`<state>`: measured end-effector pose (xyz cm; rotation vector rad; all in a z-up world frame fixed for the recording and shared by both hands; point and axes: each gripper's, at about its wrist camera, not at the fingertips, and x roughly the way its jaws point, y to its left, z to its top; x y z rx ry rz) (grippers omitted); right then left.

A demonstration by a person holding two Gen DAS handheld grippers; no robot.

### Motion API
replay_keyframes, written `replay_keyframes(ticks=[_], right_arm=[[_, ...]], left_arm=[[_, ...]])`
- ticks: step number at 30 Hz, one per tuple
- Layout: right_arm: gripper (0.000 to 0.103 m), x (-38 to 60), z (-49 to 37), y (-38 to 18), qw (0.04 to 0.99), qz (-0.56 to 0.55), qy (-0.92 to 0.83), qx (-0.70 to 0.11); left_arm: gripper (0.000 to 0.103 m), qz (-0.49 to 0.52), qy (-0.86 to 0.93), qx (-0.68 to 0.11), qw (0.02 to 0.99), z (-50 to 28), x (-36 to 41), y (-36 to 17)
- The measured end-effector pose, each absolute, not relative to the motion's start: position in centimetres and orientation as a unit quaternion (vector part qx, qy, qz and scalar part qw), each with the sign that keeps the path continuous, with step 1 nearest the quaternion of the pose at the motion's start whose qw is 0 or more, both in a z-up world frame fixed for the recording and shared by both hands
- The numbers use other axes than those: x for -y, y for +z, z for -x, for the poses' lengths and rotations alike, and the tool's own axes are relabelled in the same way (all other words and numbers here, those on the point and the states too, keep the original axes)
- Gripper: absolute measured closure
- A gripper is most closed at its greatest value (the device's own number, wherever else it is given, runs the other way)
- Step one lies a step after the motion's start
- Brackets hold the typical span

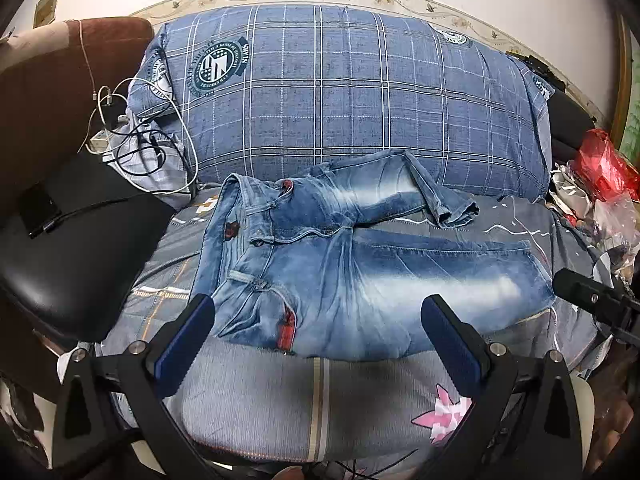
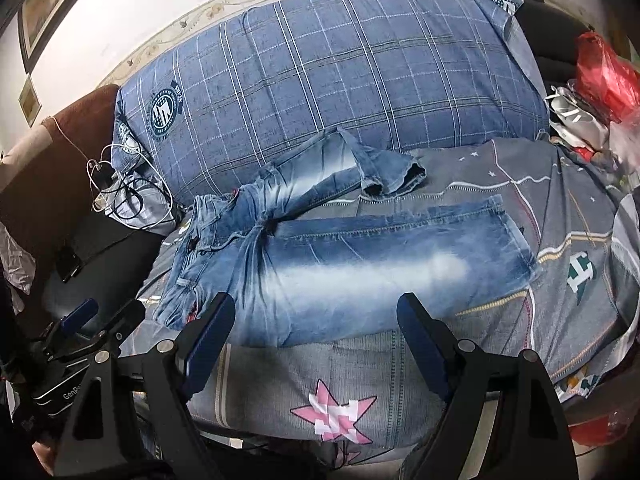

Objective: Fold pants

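Faded blue jeans (image 1: 352, 280) lie on the grey patterned bedsheet (image 1: 260, 400), waist to the left. The near leg lies flat toward the right; the far leg (image 1: 384, 196) is bent with its cuff crumpled by the pillow. My left gripper (image 1: 320, 312) is open and empty, hovering at the jeans' near edge by the waist and hip. My right gripper (image 2: 316, 312) is open and empty, hovering at the near edge of the flat leg (image 2: 360, 268). The left gripper also shows at the left of the right wrist view (image 2: 104, 316).
A large blue plaid pillow (image 1: 340, 92) lies behind the jeans. White and black cables (image 1: 132, 136) and a black chair (image 1: 72, 248) sit at left. A red plastic bag (image 1: 604, 164) and clutter sit at right. A pink star print (image 2: 336, 412) marks the sheet's near edge.
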<state>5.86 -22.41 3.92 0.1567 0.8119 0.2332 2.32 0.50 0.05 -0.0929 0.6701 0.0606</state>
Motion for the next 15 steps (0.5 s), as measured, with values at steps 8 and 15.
replay_keyframes(ticks=[8,15], right_arm=[[0.019,22.9,-7.7,4.1,0.910,-0.084,0.109,-0.391],[0.019,22.9,-8.2,3.6,0.908,-0.089,0.109,-0.395]], left_arm=[[0.000,0.036,0.022,-0.332,0.942,-4.0,0.1,-0.1],[0.000,0.028,0.019,-0.335,0.942,-4.2,0.7,-0.3]])
